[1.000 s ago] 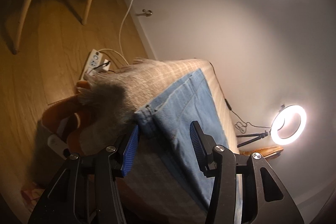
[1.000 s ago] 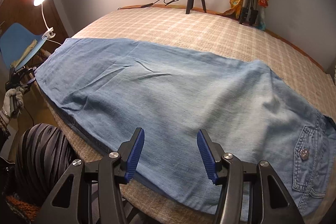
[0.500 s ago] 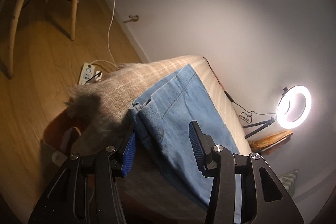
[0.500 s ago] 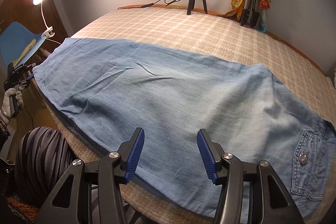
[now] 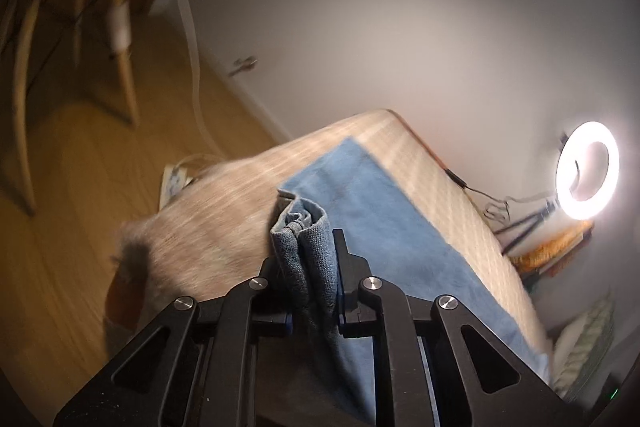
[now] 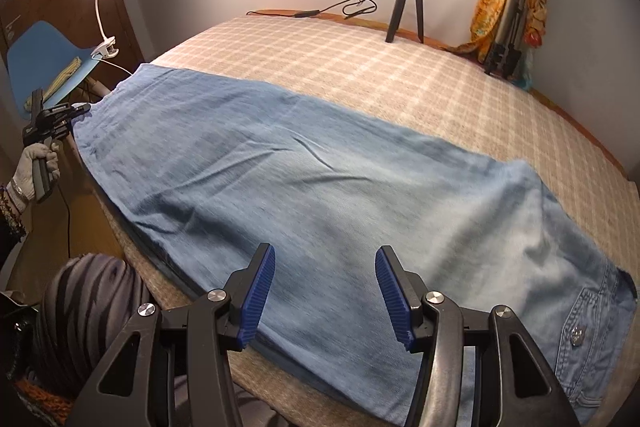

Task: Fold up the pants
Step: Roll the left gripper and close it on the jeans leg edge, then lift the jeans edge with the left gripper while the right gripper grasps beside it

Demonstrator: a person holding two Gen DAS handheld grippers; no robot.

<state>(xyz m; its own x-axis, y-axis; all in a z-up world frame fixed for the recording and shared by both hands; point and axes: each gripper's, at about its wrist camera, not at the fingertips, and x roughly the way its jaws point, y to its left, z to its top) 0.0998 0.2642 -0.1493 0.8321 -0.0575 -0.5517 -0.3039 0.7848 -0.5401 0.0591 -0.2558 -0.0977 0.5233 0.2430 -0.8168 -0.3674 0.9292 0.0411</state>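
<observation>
My left gripper (image 5: 306,267) has just been closing and now pinches the bunched hem of the pants (image 6: 320,179), which lie flat along the near edge of the bed (image 6: 360,67), waist and pocket (image 6: 588,343) to my right. My right gripper (image 6: 325,291) hangs spread above the near leg edge, holding nothing. I judge the risk is in the lift: the pinch gathers several thick layers, so one could slip free, or the pull could drag the pants off the edge.
</observation>
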